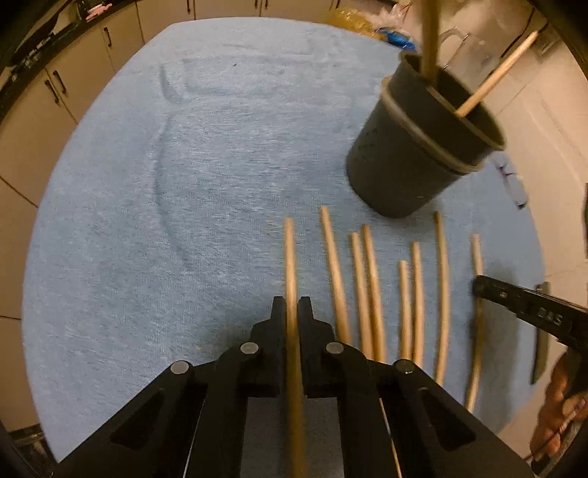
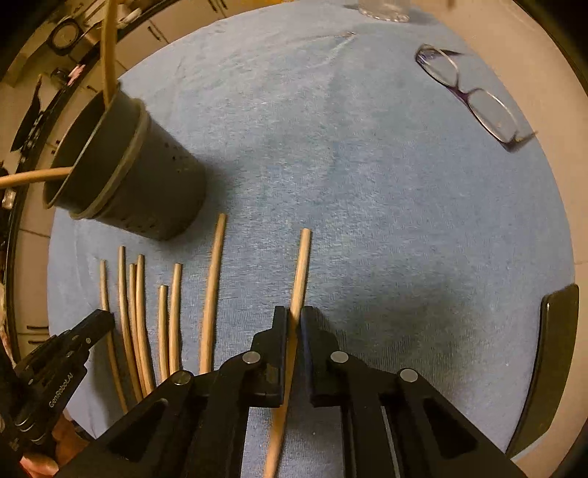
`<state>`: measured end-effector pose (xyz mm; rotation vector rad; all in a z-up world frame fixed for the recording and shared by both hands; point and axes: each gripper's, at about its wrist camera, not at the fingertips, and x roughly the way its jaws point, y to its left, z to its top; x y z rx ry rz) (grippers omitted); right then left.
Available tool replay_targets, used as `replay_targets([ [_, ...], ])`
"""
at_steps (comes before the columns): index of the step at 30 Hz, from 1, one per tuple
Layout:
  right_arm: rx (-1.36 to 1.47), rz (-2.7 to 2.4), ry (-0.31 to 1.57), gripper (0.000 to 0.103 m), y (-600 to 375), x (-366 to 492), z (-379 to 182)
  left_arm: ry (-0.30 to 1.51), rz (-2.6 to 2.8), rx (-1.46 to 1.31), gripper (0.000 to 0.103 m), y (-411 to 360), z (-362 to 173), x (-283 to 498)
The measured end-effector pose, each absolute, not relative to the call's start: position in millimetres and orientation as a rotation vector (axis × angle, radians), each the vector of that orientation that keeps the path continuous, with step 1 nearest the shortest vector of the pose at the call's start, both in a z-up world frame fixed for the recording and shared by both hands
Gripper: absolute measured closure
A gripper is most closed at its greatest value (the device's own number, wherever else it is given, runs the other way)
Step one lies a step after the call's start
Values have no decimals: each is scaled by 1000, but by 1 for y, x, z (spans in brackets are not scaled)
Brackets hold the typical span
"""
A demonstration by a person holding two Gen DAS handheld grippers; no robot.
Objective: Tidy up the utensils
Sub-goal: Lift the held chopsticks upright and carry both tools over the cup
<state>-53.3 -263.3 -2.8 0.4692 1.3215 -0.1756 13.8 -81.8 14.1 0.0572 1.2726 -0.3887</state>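
Several wooden chopsticks [image 1: 371, 286] lie side by side on a blue cloth [image 1: 183, 184]; they also show in the right wrist view [image 2: 139, 312]. A dark cup [image 1: 422, 139], also seen in the right wrist view [image 2: 125, 172], stands beyond them with two chopsticks in it. My left gripper [image 1: 292, 307] is shut on one chopstick [image 1: 290, 257] at the left end of the row. My right gripper [image 2: 293, 316] is shut on another chopstick [image 2: 302, 264] at the right end. The right gripper shows in the left wrist view [image 1: 477, 286], the left gripper in the right wrist view [image 2: 104, 318].
A pair of glasses [image 2: 474, 95] lies on the cloth at the far right. A dark flat object [image 2: 551, 360] sits at the cloth's right edge. A clear glass [image 2: 382, 9] stands at the far edge. Cabinets [image 1: 55, 92] lie beyond the table on the left.
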Motion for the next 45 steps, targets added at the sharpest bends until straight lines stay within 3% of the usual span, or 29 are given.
replay_targets([
  [16,429,-116,929,96,-241,-116,87,921,-482,38,97,-56,101,-31],
  [28,375,-171,778,96,-223,-145,136,837,-546,42,97,-44,151,-44],
  [45,382,-198,689,96,-229,-152,170,796,-555,18,97,-40,171,-43],
])
